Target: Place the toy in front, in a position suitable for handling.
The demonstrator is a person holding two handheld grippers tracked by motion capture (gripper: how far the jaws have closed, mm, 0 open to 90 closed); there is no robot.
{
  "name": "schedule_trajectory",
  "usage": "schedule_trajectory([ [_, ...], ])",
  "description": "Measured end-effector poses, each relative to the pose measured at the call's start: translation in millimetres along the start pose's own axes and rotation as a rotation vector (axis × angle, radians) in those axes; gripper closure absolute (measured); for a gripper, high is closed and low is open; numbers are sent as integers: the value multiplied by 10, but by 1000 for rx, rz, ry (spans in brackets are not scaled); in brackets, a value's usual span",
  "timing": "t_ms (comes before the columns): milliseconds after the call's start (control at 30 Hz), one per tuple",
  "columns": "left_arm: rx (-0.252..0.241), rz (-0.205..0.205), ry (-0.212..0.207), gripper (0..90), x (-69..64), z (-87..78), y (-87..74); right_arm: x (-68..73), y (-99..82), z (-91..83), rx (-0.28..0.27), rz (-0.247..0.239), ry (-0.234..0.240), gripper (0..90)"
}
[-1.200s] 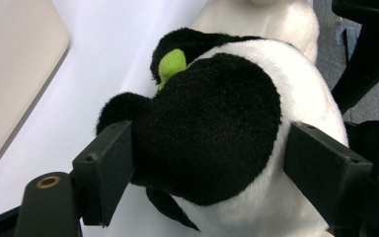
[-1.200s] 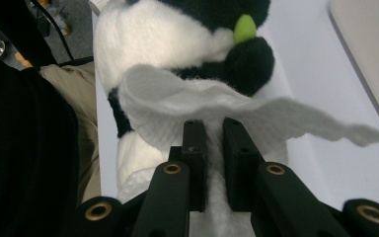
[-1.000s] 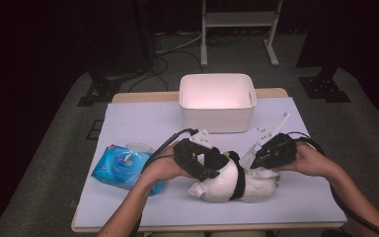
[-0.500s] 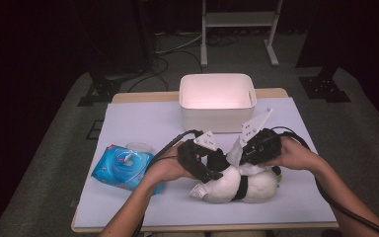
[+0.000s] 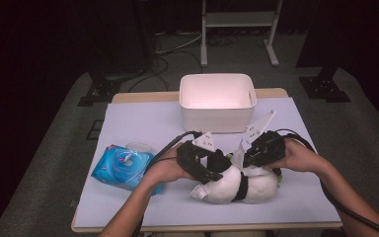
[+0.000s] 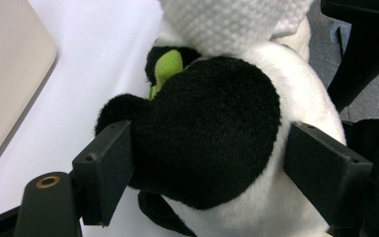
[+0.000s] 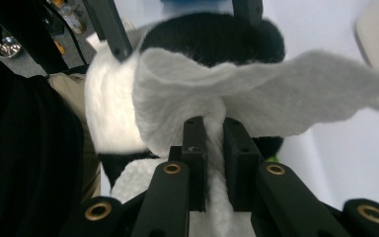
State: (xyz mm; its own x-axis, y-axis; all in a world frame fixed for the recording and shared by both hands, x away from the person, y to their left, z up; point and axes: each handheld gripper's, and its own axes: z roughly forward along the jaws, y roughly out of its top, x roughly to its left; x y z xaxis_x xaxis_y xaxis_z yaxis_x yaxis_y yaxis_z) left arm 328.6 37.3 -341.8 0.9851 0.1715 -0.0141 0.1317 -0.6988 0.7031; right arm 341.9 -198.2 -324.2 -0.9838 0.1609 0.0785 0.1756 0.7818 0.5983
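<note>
Table-top unchanged except right tool seemingly shifted left over panda.

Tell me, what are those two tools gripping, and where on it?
The left hand-held gripper clamps the black-and-white plush panda toy across its black limb. The right hand-held gripper pinches a bunched fold of a white textured cloth wipe against the toy.

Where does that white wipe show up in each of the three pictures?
High view: the white wipe is a small pale scrap at centre, under the right gripper.
Left gripper view: top edge, over the panda toy.
Right gripper view: centre, pinched between the fingers.
Shared landmark: the panda toy's black patch.
</note>
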Motion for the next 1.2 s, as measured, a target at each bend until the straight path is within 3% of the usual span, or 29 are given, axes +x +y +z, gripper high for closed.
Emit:
schedule_trajectory([
  [200,-7,3,1,212,5,7,2,19,-65,-23,7,11,-4,806],
  [467,-15,1,3,211,6,14,9,56,181,-19,-25,-32,4,806],
  [567,-23,-5,-2,208,9,0,-14,63,229,6,-3,-51,-1,807],
  [833,-33,-12,2,178,-3,-62,-53,61,-4,0,56,-19,-21,807],
  [1200,-92,-29,-4,126,-78,-127,-65,47,-171,-74,29,24,-23,806],
])
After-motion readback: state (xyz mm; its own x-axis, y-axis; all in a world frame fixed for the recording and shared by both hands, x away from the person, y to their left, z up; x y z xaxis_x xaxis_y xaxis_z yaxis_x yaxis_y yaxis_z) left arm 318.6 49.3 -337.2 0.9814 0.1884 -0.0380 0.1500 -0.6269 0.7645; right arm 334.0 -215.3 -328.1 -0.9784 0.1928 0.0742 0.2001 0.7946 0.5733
